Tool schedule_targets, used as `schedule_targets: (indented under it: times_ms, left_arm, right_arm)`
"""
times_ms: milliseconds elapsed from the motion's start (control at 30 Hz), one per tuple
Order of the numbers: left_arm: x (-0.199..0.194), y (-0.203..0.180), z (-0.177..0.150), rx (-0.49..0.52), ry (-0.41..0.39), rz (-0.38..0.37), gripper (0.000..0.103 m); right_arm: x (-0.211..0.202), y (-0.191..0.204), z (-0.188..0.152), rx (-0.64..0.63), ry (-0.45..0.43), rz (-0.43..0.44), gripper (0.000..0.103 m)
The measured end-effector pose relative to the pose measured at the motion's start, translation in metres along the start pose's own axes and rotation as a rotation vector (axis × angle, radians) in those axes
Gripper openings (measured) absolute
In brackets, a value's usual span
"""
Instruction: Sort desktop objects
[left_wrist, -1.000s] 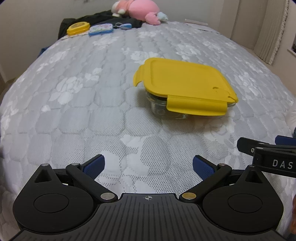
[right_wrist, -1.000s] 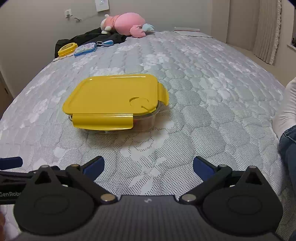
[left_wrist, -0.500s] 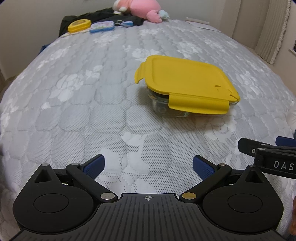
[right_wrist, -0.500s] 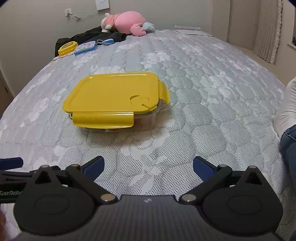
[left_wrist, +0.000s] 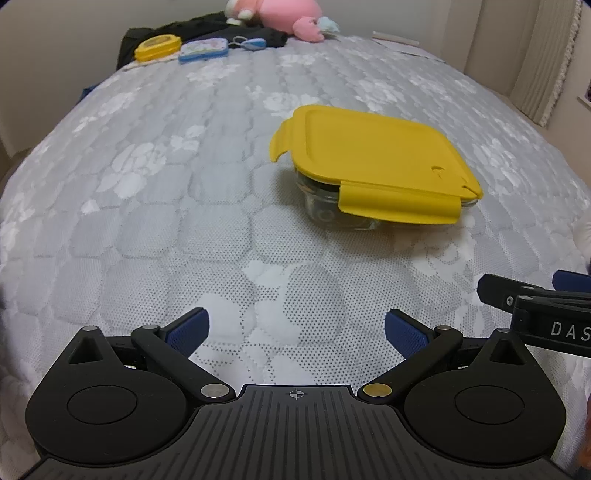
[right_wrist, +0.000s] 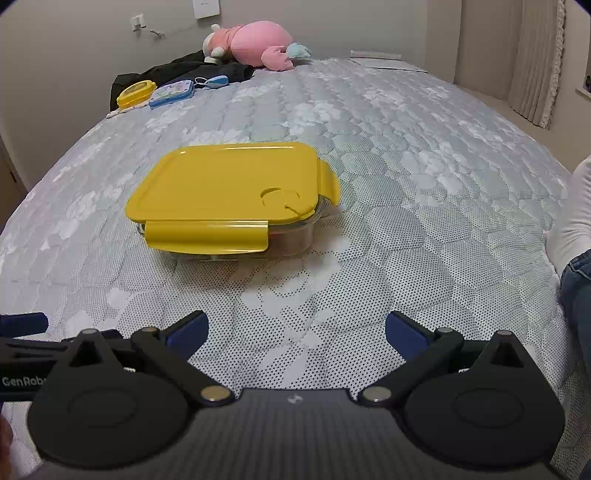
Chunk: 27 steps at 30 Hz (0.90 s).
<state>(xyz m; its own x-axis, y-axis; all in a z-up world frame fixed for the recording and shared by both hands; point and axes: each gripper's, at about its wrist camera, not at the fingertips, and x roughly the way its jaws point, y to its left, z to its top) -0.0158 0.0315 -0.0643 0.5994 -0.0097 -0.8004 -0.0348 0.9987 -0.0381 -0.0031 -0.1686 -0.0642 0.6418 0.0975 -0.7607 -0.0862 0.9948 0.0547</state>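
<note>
The glass container (left_wrist: 343, 206) with its yellow lid (left_wrist: 373, 155) is the thing to be dealt with here, and it sits alone in the middle of the quilted bed (left_wrist: 147, 221), ahead of both claws and well apart from them.

Nearest the cameras, the left claw (left_wrist: 295, 328) hangs low over the mattress with its blue pads (left_wrist: 188, 326) spread wide and nothing between them. The right claw (right_wrist: 295, 328) is likewise spread and empty; its black arm shows at the right edge of the left wrist view, so the two tools are side by side, probably squared up to the box so that each can take one side of it.

Beyond them, the container rests flat on the quilt. The lid lies on top, but its front latch flap (right_wrist: 207, 236) and a side flap (right_wrist: 330, 184) stand out from the glass rather than hugging it, which suggests the lid is only laid on, not clipped. Something dark shows through the glass; what it is cannot be told. A soft mattress gives under pressure, so any push on the lid would likely rock the box.

At the right edge of the right wrist view a person's jeans (right_wrist: 578, 288) and a white sleeve or sock (right_wrist: 572, 221) show.

Far off, by the head of the bed, a small yellow box (right_wrist: 136, 93), a blue-rimmed case (right_wrist: 171, 94), a dark garment (right_wrist: 184, 70) and a pink plush toy (right_wrist: 255, 44) are gathered, well away from the work.
</note>
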Motion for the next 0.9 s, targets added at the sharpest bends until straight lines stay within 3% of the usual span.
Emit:
schedule_targets:
  times_ms: [167,400,500,633,700,800,900]
  left_arm:
    - [0.001,0.001,0.0,-0.011,0.007,-0.013,0.103]
    - [0.014,0.015,0.004,-0.105,0.042,-0.044,0.103]
    - [0.021,0.023,0.014,-0.084,0.043,-0.007,0.103]
    - [0.041,0.036,0.034,-0.011,0.041,0.099,0.103]
    - [0.055,0.05,0.045,0.002,-0.005,0.133,0.103]
    - [0.092,0.076,0.075,-0.065,-0.052,0.212,0.103]
    - [0.145,0.092,0.118,-0.112,-0.058,0.213,0.103]
  right_arm:
    - [0.0,0.0,0.0,0.0,-0.003,-0.001,0.103]
    - [0.004,-0.002,0.003,0.014,0.014,-0.012,0.103]
    - [0.007,-0.008,0.009,-0.017,0.0,-0.035,0.103]
    - [0.024,-0.026,0.017,-0.155,-0.051,-0.104,0.103]
    - [0.044,-0.043,0.023,-0.161,-0.04,-0.124,0.103]
    - [0.083,-0.07,0.042,-0.063,-0.053,-0.189,0.103]
    - [0.127,-0.094,0.07,0.071,-0.169,-0.192,0.103]
